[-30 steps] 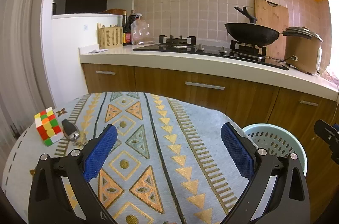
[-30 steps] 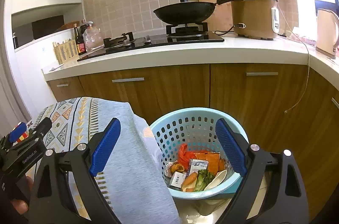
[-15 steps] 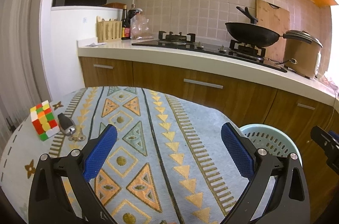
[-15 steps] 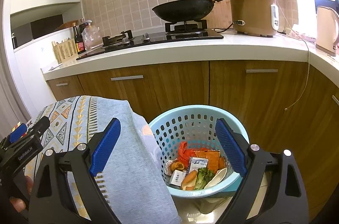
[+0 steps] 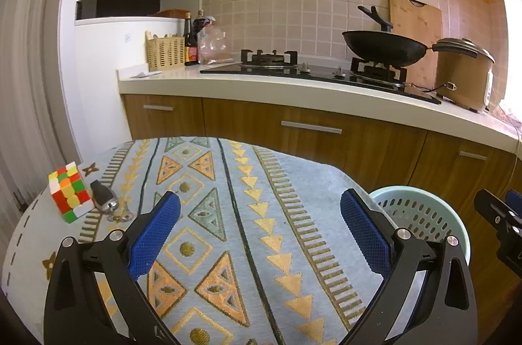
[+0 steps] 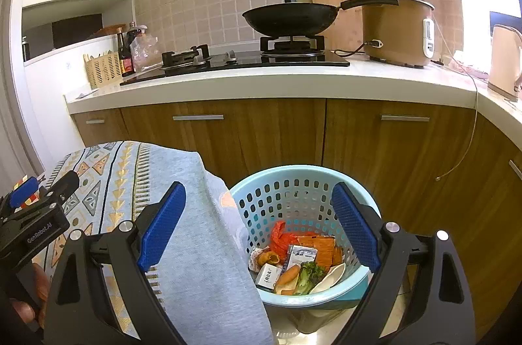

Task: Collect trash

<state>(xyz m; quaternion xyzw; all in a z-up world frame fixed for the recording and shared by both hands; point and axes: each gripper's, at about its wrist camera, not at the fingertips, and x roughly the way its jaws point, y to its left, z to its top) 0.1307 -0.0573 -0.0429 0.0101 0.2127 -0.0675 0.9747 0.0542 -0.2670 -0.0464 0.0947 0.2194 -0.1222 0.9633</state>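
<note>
I see both claws spread and empty: left claw point(image 5: 259, 234) over the patterned bench point(image 5: 228, 214), right claw point(image 6: 257, 226) above the basket point(image 6: 326, 178) holding the trash point(image 6: 293, 260). I judge collecting nearly done; only a cube point(image 5: 69, 195) and keys point(image 5: 104, 201) remain, likely not trash.

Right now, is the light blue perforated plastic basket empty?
No. The right wrist view shows the light blue perforated plastic basket holding trash: orange wrappers, a small white carton and vegetable scraps.
</note>
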